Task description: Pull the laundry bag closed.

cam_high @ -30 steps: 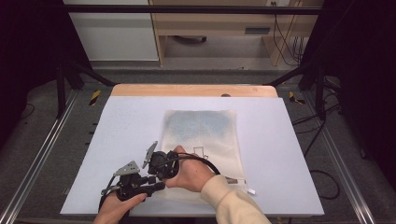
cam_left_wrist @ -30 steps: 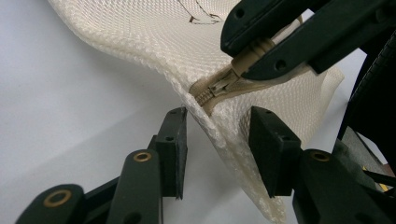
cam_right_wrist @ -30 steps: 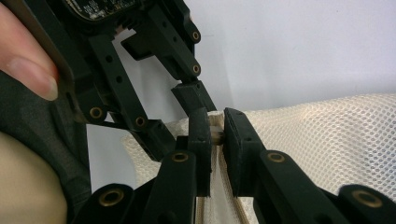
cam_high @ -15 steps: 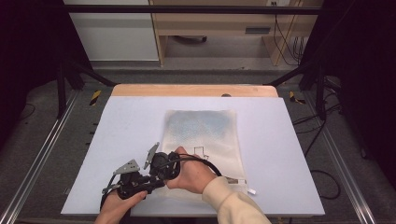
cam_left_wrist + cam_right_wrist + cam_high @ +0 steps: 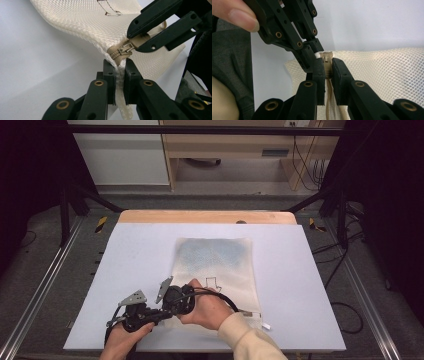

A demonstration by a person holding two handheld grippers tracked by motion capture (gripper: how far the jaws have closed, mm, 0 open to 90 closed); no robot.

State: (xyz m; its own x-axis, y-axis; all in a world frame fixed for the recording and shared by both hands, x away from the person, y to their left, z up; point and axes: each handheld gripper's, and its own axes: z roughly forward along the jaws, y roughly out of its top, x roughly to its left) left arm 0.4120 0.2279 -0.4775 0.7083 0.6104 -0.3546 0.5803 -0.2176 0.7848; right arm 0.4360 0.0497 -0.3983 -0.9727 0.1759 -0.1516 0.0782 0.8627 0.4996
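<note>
Two grips are set: our left gripper (image 5: 119, 72) has just been closing and now pinches the cream mesh zip bag (image 5: 220, 265) at its corner on the desk (image 5: 310, 270), while our right gripper (image 5: 327, 68) clamps the tan zipper pull (image 5: 126, 48); the zip itself remains to be drawn.

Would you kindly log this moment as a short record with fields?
surface: white table
item: cream mesh bag, flat but lifted at its near left corner
left gripper: jaws have just been closing, now shut on the bag's corner by the zipper end
right gripper: shut on the zipper pull
zipper: slider at the corner end
hands: both at the table's near edge, grippers close together
</note>
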